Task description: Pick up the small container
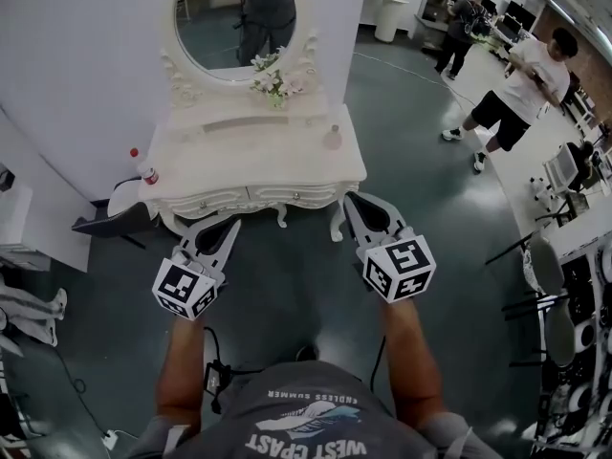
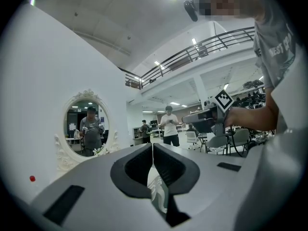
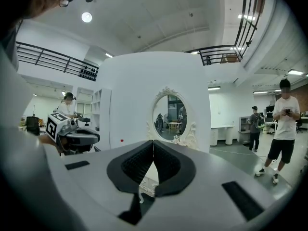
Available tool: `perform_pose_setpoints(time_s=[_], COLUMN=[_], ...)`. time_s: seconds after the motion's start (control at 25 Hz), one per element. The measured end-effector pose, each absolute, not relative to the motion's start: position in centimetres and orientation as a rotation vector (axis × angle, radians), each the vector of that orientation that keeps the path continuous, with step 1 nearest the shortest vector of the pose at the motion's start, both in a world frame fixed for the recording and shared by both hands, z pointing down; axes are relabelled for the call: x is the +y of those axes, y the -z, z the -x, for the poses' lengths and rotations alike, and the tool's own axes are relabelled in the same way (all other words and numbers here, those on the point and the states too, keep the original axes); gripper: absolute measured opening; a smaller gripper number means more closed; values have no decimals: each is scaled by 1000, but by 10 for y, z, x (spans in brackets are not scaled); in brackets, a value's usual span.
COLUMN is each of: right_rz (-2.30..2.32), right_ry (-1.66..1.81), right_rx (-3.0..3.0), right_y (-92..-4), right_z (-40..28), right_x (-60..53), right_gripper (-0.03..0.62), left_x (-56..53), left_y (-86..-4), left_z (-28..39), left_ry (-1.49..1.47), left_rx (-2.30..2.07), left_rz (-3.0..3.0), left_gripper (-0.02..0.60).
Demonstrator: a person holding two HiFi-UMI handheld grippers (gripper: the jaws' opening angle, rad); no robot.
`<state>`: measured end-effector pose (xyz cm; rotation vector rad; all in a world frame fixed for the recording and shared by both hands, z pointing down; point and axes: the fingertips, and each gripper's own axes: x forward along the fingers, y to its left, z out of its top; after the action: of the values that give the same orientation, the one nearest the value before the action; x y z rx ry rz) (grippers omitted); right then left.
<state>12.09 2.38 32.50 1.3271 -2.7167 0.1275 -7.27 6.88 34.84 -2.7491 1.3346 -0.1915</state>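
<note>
A white dressing table (image 1: 220,165) with an oval mirror (image 1: 234,17) stands ahead of me. On its right side sits a small pale container (image 1: 333,139). A clear bottle with a red cap (image 1: 146,172) stands at its left end. My left gripper (image 1: 229,226) is held in the air in front of the table's front edge, jaws shut and empty. My right gripper (image 1: 352,202) hovers by the table's front right corner, also shut with nothing in it. The left gripper view shows its jaws (image 2: 152,146) closed, and the right gripper view shows the same (image 3: 153,143).
A dark chair (image 1: 110,220) stands at the table's left. White flowers (image 1: 275,82) lie under the mirror. Two people (image 1: 521,84) stand on the green floor at the right, by desks and chairs (image 1: 564,285). Cables (image 1: 57,381) run on the floor at lower left.
</note>
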Motion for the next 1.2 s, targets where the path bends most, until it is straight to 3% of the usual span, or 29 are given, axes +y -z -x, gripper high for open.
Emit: perform_pose_setpoints(time_s=[0.48,1.2], right_rz=[-1419,-1693], right_ry=[-142,-172], right_rx=[-2651,-2457], right_y=[-334,-336], right_z=[-165,-155], right_x=[-2,-87], right_gripper=[26,26], left_x=[19,-126], left_y=[-350,-348], left_z=[30,26], left_ry=[154,103], left_rx=[1227,893], left_rz=[2793,2919], left_gripper=[23,23])
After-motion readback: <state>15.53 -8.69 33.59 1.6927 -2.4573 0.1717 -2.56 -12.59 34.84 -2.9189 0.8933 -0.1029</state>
